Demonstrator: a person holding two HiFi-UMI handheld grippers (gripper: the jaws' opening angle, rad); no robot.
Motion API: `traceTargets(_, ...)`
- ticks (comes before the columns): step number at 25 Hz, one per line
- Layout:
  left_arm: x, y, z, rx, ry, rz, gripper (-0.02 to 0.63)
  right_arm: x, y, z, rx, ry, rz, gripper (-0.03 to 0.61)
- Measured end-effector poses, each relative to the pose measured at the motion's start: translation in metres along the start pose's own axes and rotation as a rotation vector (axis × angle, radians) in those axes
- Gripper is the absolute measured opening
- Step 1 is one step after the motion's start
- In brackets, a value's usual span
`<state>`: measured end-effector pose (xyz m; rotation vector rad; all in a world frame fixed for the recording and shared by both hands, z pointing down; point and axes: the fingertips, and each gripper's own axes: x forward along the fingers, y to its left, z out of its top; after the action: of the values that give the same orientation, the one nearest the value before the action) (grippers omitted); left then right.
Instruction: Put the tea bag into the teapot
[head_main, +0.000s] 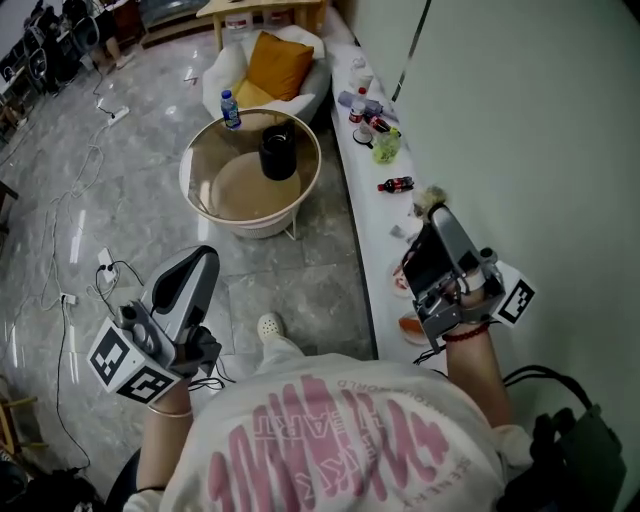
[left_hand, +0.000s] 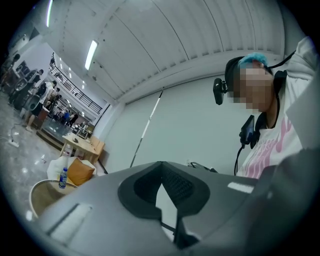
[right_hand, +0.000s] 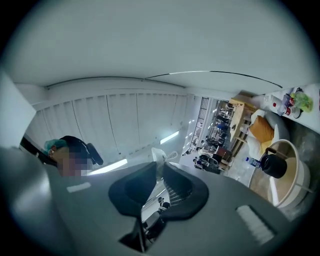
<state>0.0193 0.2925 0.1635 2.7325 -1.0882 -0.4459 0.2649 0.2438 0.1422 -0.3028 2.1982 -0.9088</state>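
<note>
We see the small white tea bag (right_hand: 158, 155) pinched at the tips of the right gripper (right_hand: 160, 167), up in the air. The black teapot (head_main: 278, 152) stands upright on the round glass table (head_main: 186, 170), well apart from the bag.

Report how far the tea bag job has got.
Done: the tea bag is picked up, pinched at the tips of the right tongs. In hand: it is held in the air beside the white wall, well away from the teapot. Left: carry it to the black teapot on the round glass table and drop it in. The left tongs are shut and empty.
</note>
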Motion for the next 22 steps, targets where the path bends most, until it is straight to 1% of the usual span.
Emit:
traceTargets(6,0.017,0.055,0.015,-0.03,0.008,-0.011,0.014,0.046,-0.034,0.014,0.002,-0.03,-0.025,0.038)
traceTargets(9,0.021,0.081,0.019,-0.042,0.017,-0.02,0.014,0.067,-0.051,0.014,0.0,-0.036,-0.028,0.038)
traceTargets(17,0.034,0.162,0.04,-0.039,0.028,-0.058,0.014,0.131,-0.099,0.01,-0.015,-0.066,-0.041,0.038)
traceTargets(22,0.036,0.177,0.042,-0.04,0.033,-0.071,0.014,0.138,-0.108,0.008,-0.02,-0.083,-0.051,0.038)
